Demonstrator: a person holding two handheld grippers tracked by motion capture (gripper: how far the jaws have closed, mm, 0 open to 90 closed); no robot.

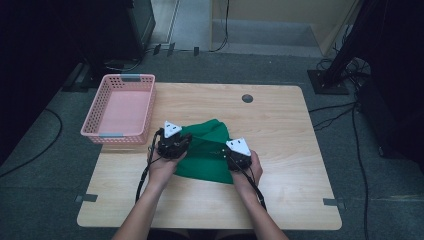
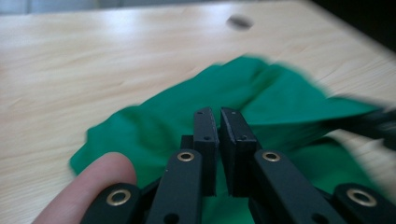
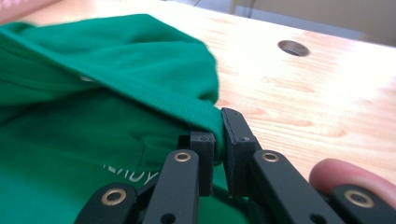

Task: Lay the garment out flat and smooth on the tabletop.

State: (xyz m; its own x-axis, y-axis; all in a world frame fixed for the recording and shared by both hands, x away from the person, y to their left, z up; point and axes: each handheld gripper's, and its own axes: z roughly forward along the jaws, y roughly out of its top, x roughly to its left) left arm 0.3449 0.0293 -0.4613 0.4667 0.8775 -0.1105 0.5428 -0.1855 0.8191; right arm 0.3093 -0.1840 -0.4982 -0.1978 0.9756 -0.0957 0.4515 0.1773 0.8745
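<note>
A green garment (image 1: 207, 150) lies crumpled on the wooden table (image 1: 280, 130), near its middle. My left gripper (image 1: 188, 141) sits at the garment's left edge. In the left gripper view its jaws (image 2: 218, 112) stand shut over the green fabric (image 2: 280, 102), and I cannot tell whether any cloth is pinched between them. My right gripper (image 1: 223, 150) is at the garment's right side. Its jaws (image 3: 218, 126) are shut on a ribbed hem of the garment (image 3: 93, 93), which is lifted slightly off the table. White lettering shows on the cloth below.
A pink plastic basket (image 1: 150, 107) stands at the table's far left corner. A round cable hole (image 1: 247, 98) is in the tabletop behind the garment. Bare wood lies to the right and in front. Cables trail from both grippers along the forearms.
</note>
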